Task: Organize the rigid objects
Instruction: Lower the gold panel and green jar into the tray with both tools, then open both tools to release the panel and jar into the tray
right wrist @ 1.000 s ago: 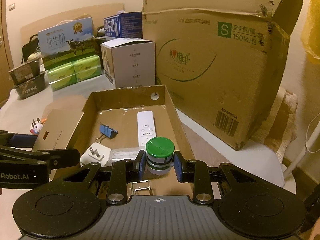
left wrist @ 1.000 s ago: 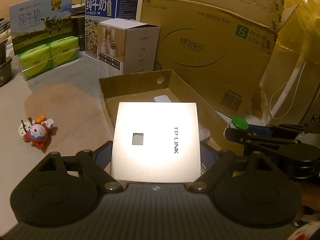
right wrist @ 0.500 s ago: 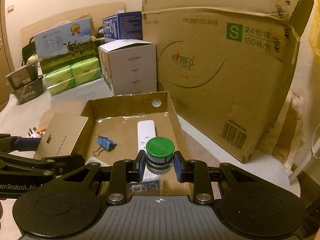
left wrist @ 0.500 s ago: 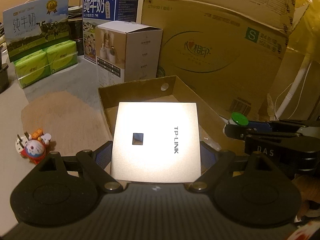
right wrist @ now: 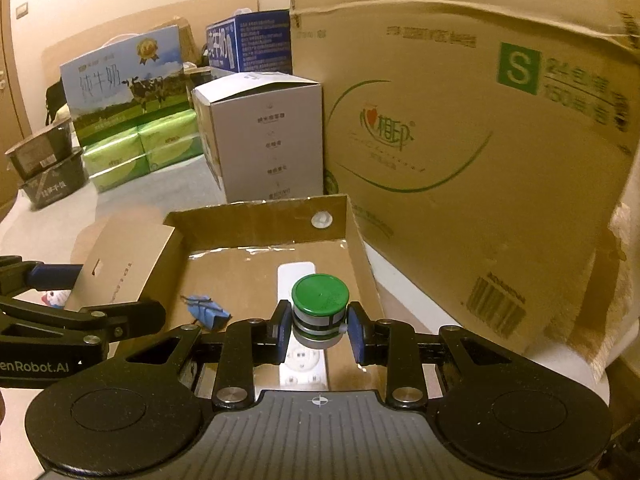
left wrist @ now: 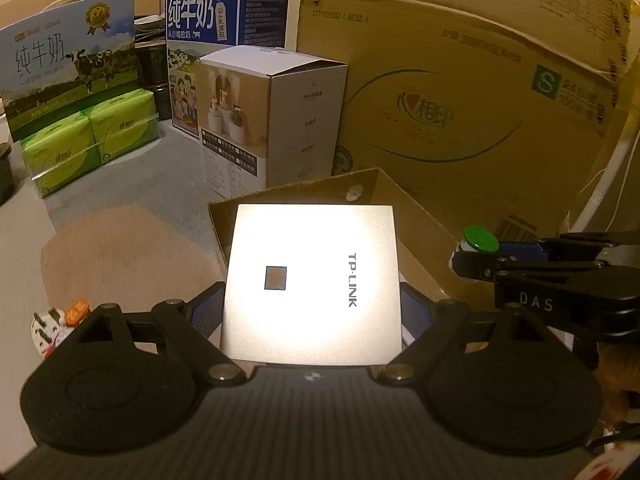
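My left gripper (left wrist: 312,312) is shut on a flat pale TP-LINK box (left wrist: 312,280), held over the near left part of a shallow cardboard tray (left wrist: 304,190). In the right wrist view the same box (right wrist: 120,264) hangs at the tray's left wall. My right gripper (right wrist: 319,330) is shut on a small jar with a green lid (right wrist: 320,304), above the tray (right wrist: 256,224). On the tray floor lie a white remote (right wrist: 300,276) and a blue binder clip (right wrist: 206,310). The jar's green lid (left wrist: 480,238) also shows at the right of the left wrist view.
A big cardboard carton (right wrist: 480,140) stands right behind the tray, a white box (right wrist: 268,136) behind its far wall. Milk cartons (left wrist: 68,60) and green tissue packs (left wrist: 88,140) stand at the back left. A small toy and a plug (left wrist: 52,328) lie on the tan mat (left wrist: 120,248).
Both grippers have moved forward over the tray with their loads, nearer the white box and the big carton. The toy has slid toward the left wrist view's lower left edge.
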A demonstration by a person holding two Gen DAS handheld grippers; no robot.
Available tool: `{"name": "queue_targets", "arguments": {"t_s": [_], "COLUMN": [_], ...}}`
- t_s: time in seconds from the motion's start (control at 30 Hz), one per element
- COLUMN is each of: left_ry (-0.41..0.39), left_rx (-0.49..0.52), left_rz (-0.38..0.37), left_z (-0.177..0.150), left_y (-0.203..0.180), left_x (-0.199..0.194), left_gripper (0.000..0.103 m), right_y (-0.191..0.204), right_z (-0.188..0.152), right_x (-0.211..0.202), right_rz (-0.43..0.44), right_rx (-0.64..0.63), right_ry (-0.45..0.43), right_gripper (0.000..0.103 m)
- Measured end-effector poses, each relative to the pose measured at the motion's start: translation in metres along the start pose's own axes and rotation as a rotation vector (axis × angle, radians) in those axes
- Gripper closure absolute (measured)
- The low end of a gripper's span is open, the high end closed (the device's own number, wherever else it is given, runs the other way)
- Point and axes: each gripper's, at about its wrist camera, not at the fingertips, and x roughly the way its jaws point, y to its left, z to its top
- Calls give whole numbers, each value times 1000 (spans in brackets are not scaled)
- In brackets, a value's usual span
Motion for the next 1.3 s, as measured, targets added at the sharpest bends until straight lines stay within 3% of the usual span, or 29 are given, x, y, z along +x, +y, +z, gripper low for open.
{"name": "queue_targets", "arguments": {"t_s": [0.57, 0.83, 1.3], "left_ry": [29, -13, -16], "left_rx": [-2, 8, -17], "left_rz": [-18, -7, 27], "left_z": [12, 11, 3], "left_y": [10, 18, 38], "left_x": [28, 10, -5], "left_gripper": [15, 13, 13], "right_y": [1, 0, 9], "right_z": [4, 3, 6], "right_x": [34, 33, 30], "right_rz": [8, 16, 35], "right_rx": [8, 24, 35], "right_ry": [57, 64, 62], "right_gripper": [73, 73, 73]}}
